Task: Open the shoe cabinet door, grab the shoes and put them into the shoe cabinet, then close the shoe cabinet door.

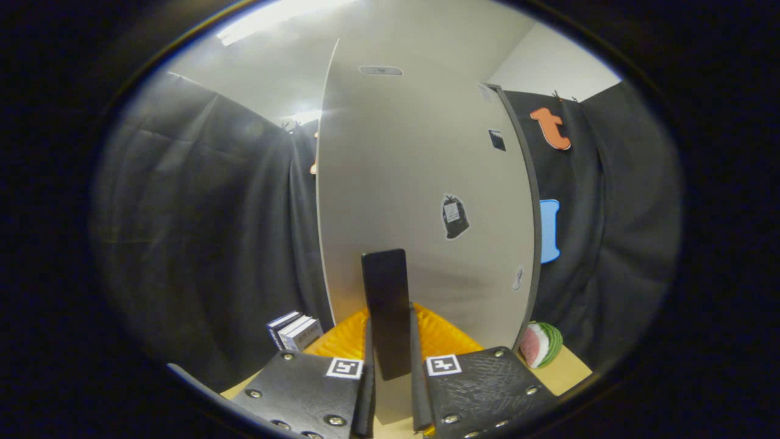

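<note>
I have the shoe cabinet door [420,183] straight ahead, its dark upright handle [386,311] sitting between the fingers of my hand-held gripper [390,378], which are pinching it from both sides. Low behind the fingers shows something orange and ribbed [445,335]. On the worktop [563,372], a watermelon slice [541,344] lies right, small boxes [295,331] left

The cabinet door [420,183] is positioned upright directly ahead of the gripper [390,390]. Its handle [385,311] is clamped between the fingers [367,390]. A mat [448,338] is laid on the bench [563,372] beneath the door. Boxes [294,330] are located to the left, a watermelon slice [541,344] to the right.
</note>
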Tool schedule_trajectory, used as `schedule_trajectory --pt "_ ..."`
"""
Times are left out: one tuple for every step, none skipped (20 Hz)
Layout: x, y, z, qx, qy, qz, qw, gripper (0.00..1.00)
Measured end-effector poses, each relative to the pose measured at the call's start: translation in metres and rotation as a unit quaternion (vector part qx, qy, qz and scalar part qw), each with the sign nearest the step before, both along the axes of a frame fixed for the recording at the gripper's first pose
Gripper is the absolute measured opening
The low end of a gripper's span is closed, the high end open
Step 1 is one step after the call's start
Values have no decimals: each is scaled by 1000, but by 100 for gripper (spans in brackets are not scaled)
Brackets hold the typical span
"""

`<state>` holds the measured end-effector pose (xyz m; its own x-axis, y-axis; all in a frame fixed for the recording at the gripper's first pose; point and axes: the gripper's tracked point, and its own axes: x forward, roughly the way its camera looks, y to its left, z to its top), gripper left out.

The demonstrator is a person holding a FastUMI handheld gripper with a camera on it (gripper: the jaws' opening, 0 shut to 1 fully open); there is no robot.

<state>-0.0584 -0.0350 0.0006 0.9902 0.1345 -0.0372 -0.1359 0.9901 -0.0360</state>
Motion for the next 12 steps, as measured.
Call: schedule_trajectory --pt "-3 -6 0 4 1 5 1000 24" --pt "-7 -10 1 5 2 8 1000 21" --pt "-11 -14 2 4 2 11 1000 21" --pt "-16 -19 2 2 2 13 1000 21" --pt "-21 -25 4 1 1 14 1000 21" --pt "-26 -31 6 1 0 14 1000 21" --pt "-30 -37 6 2 0 15 1000 21" --pt "-33 -43 7 5 2 16 1000 21" --pt "-37 -49 7 7 3 15 1000 21" --pt "-41 -55 8 10 5 13 1000 21" --pt "-46 -61 8 14 7 13 1000 21" --pt "-47 -66 9 16 9 13 1000 21"
